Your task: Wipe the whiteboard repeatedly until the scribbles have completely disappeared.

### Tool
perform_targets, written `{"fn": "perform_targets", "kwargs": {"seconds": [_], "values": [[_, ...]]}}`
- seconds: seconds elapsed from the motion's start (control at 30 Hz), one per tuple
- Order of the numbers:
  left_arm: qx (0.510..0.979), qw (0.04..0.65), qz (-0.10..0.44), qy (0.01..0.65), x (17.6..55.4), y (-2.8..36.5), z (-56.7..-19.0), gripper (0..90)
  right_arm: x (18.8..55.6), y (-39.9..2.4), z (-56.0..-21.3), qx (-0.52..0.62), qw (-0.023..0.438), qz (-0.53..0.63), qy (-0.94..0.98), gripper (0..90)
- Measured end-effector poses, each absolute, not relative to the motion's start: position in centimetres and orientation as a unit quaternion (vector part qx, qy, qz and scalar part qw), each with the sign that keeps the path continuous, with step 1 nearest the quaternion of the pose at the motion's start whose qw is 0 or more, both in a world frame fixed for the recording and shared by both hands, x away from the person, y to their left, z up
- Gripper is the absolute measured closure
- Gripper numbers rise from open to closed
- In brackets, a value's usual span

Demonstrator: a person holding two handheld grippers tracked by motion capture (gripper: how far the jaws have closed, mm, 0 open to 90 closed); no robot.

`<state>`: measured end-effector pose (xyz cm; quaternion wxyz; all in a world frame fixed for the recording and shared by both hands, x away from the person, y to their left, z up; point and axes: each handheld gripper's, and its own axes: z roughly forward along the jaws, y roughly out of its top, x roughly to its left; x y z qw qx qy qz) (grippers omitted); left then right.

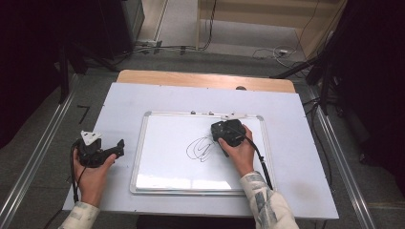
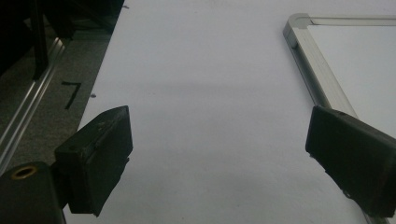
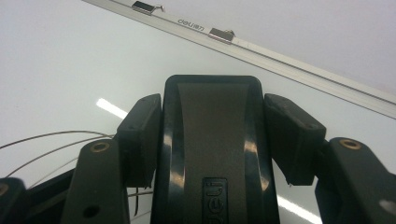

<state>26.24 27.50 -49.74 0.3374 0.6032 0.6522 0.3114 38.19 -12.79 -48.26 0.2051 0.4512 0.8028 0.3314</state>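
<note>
Black eraser (image 3: 212, 154) clamped in my right gripper (image 1: 228, 133) sits on the whiteboard (image 1: 165, 179) mid-frame, just right of the scribble (image 1: 199, 149) — wiping comes next, leftward. My left gripper (image 1: 107, 151) rests open, lower left.

Both handheld matte black plastic two-jaw grippers, left (image 1: 120, 147) and right (image 3: 213, 135), have blocky rectangular jaw pads and brass-ringed screw holes. The left carries a grey three-cornered top plate (image 1: 90, 137). Black cables trail from each. Pale patterned sleeves (image 1: 264, 200).
</note>
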Motion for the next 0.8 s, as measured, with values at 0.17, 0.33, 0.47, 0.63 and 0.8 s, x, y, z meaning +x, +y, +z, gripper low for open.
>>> {"fn": "perform_targets", "kwargs": {"seconds": [0.17, 0.33, 0.47, 0.63, 0.8], "values": [[0.603, 0.338, 0.312, 0.652, 26.2, 27.5, -49.7, 7.8, 38.2, -12.8, -48.3, 0.447, 0.207, 0.331, 0.805, 38.9], [0.603, 0.337, 0.313, 0.652, 26.2, 27.4, -49.7, 7.9, 38.0, -12.6, -48.4, 0.443, 0.204, 0.335, 0.806, 39.2], [0.604, 0.338, 0.312, 0.651, 26.3, 27.4, -49.7, 7.8, 37.7, -12.0, -48.5, 0.437, 0.2, 0.341, 0.808, 39.3], [0.603, 0.338, 0.313, 0.651, 26.3, 27.3, -49.7, 7.9, 37.4, -11.6, -48.6, 0.434, 0.197, 0.343, 0.81, 39.3], [0.603, 0.339, 0.313, 0.651, 26.3, 27.3, -49.7, 7.8, 37.0, -10.9, -48.7, 0.424, 0.194, 0.346, 0.814, 39.3]]}}
